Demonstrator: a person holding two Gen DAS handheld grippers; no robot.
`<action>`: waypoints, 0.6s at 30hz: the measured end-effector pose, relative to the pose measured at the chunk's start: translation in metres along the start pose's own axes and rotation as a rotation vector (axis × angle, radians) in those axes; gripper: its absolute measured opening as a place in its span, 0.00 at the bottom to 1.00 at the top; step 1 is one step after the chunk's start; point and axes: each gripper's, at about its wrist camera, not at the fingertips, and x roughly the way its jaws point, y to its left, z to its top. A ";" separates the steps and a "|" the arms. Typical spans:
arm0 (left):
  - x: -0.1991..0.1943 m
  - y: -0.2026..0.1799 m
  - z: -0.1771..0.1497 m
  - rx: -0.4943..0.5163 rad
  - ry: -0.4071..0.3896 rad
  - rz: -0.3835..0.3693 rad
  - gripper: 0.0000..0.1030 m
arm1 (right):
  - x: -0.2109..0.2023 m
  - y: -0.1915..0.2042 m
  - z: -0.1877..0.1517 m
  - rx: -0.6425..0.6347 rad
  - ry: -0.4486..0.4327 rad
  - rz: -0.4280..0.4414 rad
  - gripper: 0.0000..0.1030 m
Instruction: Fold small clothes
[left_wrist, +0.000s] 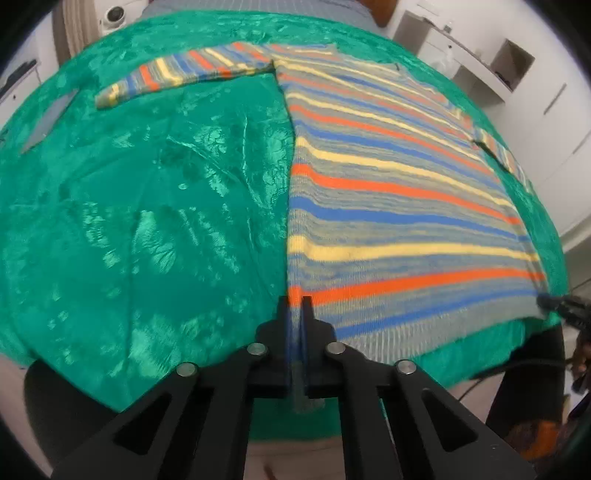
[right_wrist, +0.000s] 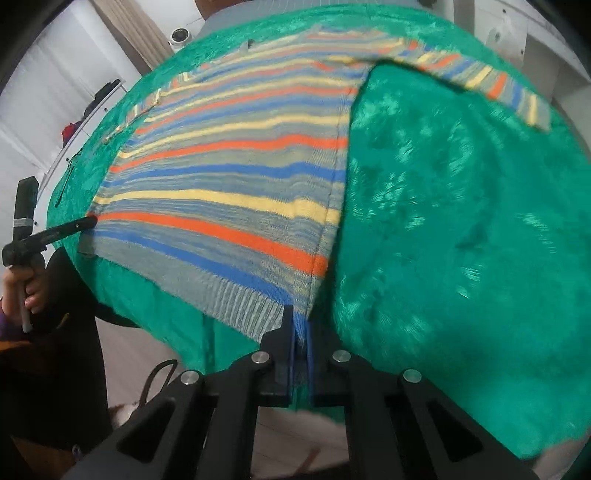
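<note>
Striped sweater (left_wrist: 388, 184) spread flat on the green-covered surface (left_wrist: 147, 221), sleeves out left and right, left tongs (left_wrist: 296, 306) and right tongs (right_wrist: 300, 317) each pinching a near hem corner, white cabinets (left_wrist: 535, 92) beyond

A shiny green cloth (left_wrist: 147, 221) covers the table, with white cabinets (left_wrist: 546, 107) beyond.
</note>
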 end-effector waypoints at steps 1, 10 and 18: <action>0.000 -0.001 -0.004 0.011 0.013 -0.002 0.01 | -0.007 0.001 -0.001 0.002 0.000 -0.010 0.04; 0.033 -0.009 -0.015 -0.002 0.022 0.048 0.01 | 0.031 -0.013 -0.016 0.077 0.060 -0.054 0.03; -0.002 0.009 -0.025 -0.138 -0.116 -0.019 0.73 | 0.010 -0.005 -0.020 0.031 -0.002 -0.113 0.42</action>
